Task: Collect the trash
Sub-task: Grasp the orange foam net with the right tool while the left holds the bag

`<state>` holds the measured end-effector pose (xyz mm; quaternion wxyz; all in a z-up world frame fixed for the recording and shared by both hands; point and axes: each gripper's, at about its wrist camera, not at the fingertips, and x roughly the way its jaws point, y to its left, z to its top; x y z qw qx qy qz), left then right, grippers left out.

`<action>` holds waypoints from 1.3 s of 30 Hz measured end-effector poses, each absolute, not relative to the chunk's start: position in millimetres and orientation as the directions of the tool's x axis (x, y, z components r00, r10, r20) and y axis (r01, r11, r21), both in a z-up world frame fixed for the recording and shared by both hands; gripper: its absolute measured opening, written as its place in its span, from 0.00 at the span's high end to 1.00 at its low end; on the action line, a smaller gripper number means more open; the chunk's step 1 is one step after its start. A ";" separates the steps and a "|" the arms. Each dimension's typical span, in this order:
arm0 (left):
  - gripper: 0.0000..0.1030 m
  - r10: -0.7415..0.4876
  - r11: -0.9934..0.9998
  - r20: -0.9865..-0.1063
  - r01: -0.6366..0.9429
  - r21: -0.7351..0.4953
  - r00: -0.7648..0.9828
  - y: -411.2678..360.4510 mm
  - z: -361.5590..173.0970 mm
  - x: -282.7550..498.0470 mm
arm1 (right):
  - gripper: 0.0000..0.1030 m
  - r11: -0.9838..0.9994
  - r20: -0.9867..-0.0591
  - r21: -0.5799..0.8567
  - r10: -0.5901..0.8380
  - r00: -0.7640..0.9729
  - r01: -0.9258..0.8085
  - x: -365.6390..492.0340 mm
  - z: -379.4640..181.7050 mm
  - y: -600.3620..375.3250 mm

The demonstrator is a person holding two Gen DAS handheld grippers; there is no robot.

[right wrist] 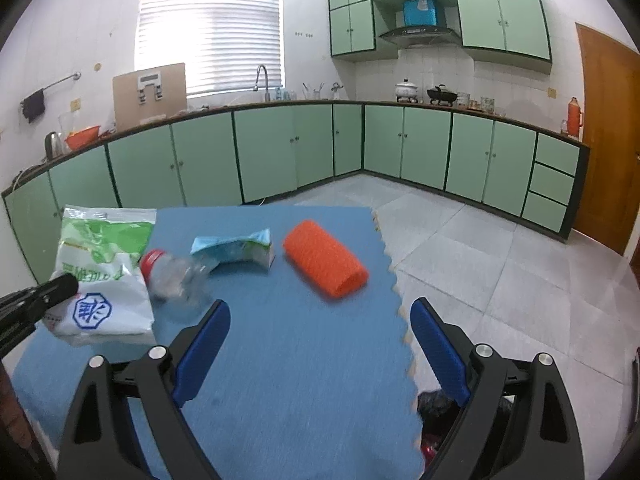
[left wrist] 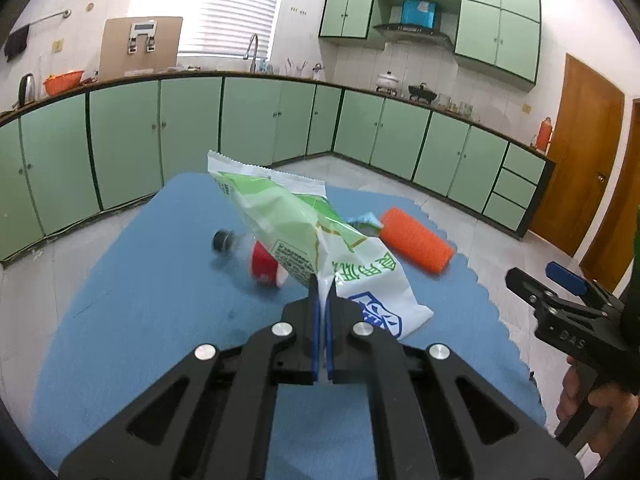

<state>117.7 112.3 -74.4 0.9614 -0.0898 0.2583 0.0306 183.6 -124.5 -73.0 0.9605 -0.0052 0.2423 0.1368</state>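
My left gripper (left wrist: 322, 280) is shut on a white and green plastic bag (left wrist: 304, 236), held above the blue mat (left wrist: 160, 300); the bag also shows in the right wrist view (right wrist: 104, 272). Behind it lie a clear plastic bottle with a red label (left wrist: 262, 262), seen with a red cap in the right wrist view (right wrist: 172, 276), a crushed blue-green carton (right wrist: 236, 250) and an orange foam roll (right wrist: 325, 258), which also shows in the left wrist view (left wrist: 418, 245). My right gripper (right wrist: 320, 316) is open and empty over the mat, in front of the orange roll.
The mat's jagged right edge (right wrist: 400, 292) borders grey floor tiles. A dark bag with red contents (right wrist: 436, 420) sits below that edge by my right gripper. Green cabinets (right wrist: 280, 148) line the far walls. A wooden door (right wrist: 604, 140) is at right.
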 end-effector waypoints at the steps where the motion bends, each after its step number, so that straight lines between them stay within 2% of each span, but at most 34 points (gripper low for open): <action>1: 0.99 0.011 0.983 -0.495 -0.099 -0.153 0.869 109.3 -73.4 124.4 | 0.13 0.963 -0.459 0.062 0.260 0.849 -0.262 192.2 -71.3 -124.7; 9: 0.99 -0.014 0.987 -0.489 -0.065 -0.145 0.872 88.8 -81.2 184.8 | 0.14 0.966 -0.486 0.055 0.248 0.838 -0.254 261.1 -79.7 -119.6; 18: 0.99 -0.008 0.990 -0.490 -0.063 -0.128 0.871 86.4 -91.7 216.9 | 0.25 0.969 -0.602 0.049 0.221 0.767 -0.241 339.7 -112.0 -113.2; 24: 0.99 0.001 0.992 -0.511 -0.064 -0.105 0.859 82.9 -105.1 233.0 | 0.34 0.972 -0.646 0.017 0.189 0.739 -0.234 353.9 -129.7 -103.5; 28: 0.99 0.002 0.993 -0.530 -0.064 -0.098 0.848 83.9 -115.1 239.9 | 0.48 0.973 -0.683 0.019 0.182 0.707 -0.232 358.9 -141.5 -100.0; 30: 0.99 0.003 0.993 -0.537 -0.065 -0.097 0.844 85.0 -117.8 242.1 | 0.59 0.973 -0.703 0.017 0.176 0.689 -0.231 361.3 -147.3 -98.8; 33: 0.99 0.003 0.993 -0.545 -0.066 -0.097 0.838 86.5 -121.8 244.1 | 0.85 0.971 -0.712 0.032 0.189 0.677 -0.237 362.1 -149.4 -98.7; 35: 0.99 0.003 0.993 -0.546 -0.069 -0.100 0.838 88.1 -122.5 243.8 | 0.89 0.969 -0.710 0.040 0.200 0.675 -0.245 358.6 -146.8 -99.2; 39: 0.99 0.002 0.993 -0.538 -0.066 -0.100 0.843 88.0 -118.0 241.3 | 0.89 0.971 -0.674 0.042 0.202 0.710 -0.237 339.0 -132.1 -104.1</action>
